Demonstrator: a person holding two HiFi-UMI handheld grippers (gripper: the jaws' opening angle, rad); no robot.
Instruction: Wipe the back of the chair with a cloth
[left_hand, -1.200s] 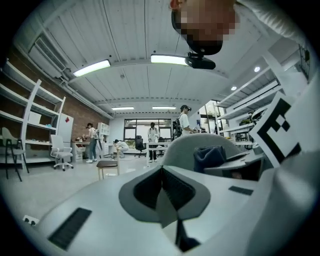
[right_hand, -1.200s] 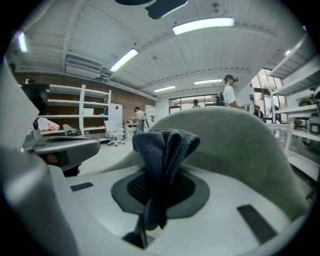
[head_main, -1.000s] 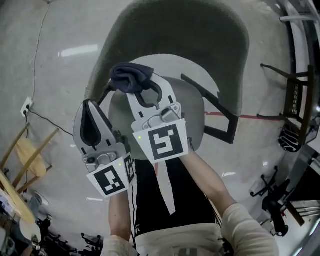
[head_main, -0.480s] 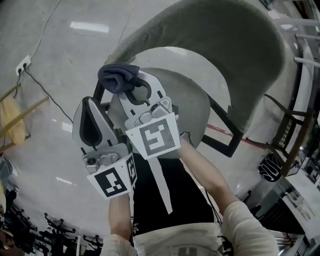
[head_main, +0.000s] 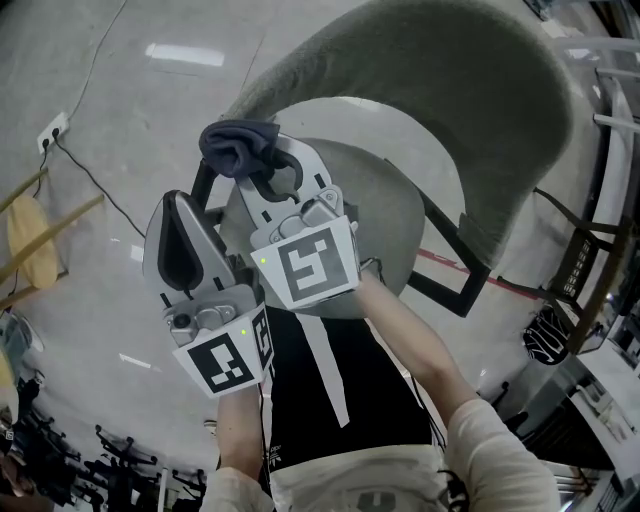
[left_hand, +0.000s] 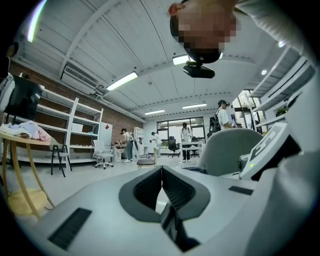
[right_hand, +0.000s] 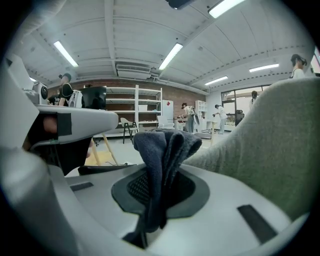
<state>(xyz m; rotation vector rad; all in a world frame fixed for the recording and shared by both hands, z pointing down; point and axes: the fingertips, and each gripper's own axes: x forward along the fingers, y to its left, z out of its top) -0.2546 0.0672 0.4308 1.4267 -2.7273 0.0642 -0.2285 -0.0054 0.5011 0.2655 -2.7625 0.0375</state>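
Note:
A chair with a grey-green fabric back (head_main: 470, 110) and a pale round seat (head_main: 385, 215) stands in front of me; its back (right_hand: 270, 145) fills the right side of the right gripper view. My right gripper (head_main: 262, 160) is shut on a dark blue cloth (head_main: 238, 146), bunched up between its jaws (right_hand: 162, 160), near the left end of the chair back. Lower left of it, over the floor, my left gripper (head_main: 180, 212) is shut with nothing in it (left_hand: 161, 172).
A cable (head_main: 95, 185) runs across the shiny floor from a wall socket (head_main: 50, 130) at left. A wooden stool (head_main: 30, 240) stands at far left. Dark chair frames (head_main: 585, 260) and racks crowd the right edge. Shelves (left_hand: 55, 130) and people stand far off in the room.
The view swung so the chair back now sits at upper right. Both grippers stay close together; the right one with the cloth shifted slightly relative to the chair.

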